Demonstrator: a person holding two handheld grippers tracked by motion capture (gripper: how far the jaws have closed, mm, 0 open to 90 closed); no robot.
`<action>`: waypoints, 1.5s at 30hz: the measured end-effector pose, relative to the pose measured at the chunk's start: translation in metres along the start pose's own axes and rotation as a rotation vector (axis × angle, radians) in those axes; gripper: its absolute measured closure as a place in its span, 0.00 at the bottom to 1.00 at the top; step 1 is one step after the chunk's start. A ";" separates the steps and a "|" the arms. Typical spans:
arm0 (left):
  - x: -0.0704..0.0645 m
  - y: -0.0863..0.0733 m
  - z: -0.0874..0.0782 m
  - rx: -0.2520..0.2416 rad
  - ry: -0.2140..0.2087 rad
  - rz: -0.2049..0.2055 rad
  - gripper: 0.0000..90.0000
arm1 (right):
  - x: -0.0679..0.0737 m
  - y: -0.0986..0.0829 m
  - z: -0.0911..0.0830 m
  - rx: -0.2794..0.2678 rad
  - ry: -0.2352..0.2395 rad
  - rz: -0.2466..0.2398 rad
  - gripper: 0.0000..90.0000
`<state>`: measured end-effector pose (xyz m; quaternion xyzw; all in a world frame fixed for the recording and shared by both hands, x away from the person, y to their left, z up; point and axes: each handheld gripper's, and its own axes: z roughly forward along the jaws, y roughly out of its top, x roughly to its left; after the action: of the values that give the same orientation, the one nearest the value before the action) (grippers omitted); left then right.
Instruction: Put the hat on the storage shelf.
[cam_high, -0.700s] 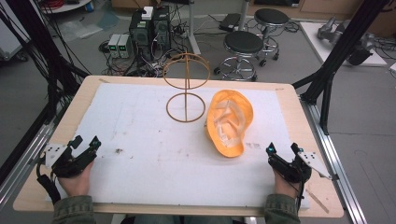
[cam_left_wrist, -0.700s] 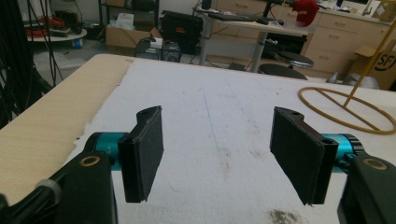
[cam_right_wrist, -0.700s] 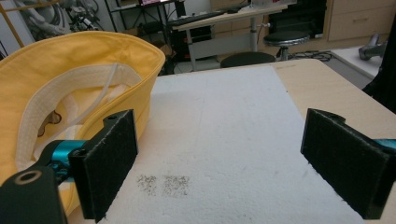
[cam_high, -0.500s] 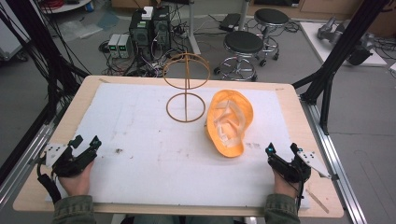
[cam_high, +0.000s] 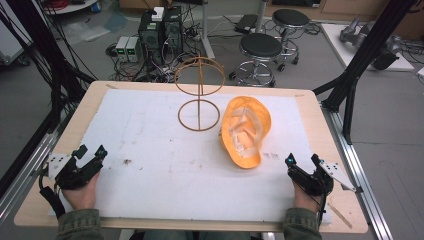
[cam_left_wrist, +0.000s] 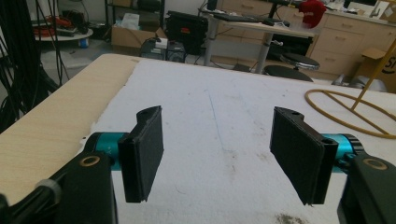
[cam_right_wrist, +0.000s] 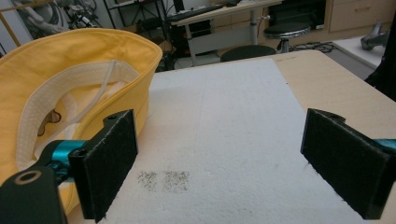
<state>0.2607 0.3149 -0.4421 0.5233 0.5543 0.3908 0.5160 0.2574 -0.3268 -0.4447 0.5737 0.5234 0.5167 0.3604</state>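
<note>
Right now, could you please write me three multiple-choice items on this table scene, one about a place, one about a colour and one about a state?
1. Where does the hat lie relative to the wire stand?
A. To its right and nearer the person
B. To its left
C. Hung on its top ring

2. What colour is the hat?
A. Blue
B. Yellow-orange
C. Black

3. How do the jaws of the left gripper and the right gripper stand?
A. Both apart with nothing between them
B. Both closed on the hat
C. Left closed on the stand, right apart

Answers: 1 A, the high view shows the hat on the white mat, right of the stand's base ring and closer to the near edge. 2 B, it reads yellow-orange in the high view and the right gripper view. 3 A, each gripper view shows only bare mat in the gap between its pads.
</note>
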 end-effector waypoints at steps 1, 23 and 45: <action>0.000 0.000 0.000 0.000 0.000 0.000 0.39 | 0.000 0.000 0.000 0.000 -0.001 0.001 0.11; -0.002 -0.001 0.004 0.008 -0.013 0.004 0.39 | 0.008 0.002 0.016 0.021 0.043 -0.063 0.11; -0.005 0.000 0.006 0.011 -0.015 0.028 0.39 | 0.037 0.042 0.042 0.026 0.121 -0.085 0.11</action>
<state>0.2659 0.3096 -0.4426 0.5365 0.5452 0.3909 0.5119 0.3049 -0.2934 -0.4058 0.5234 0.5748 0.5277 0.3423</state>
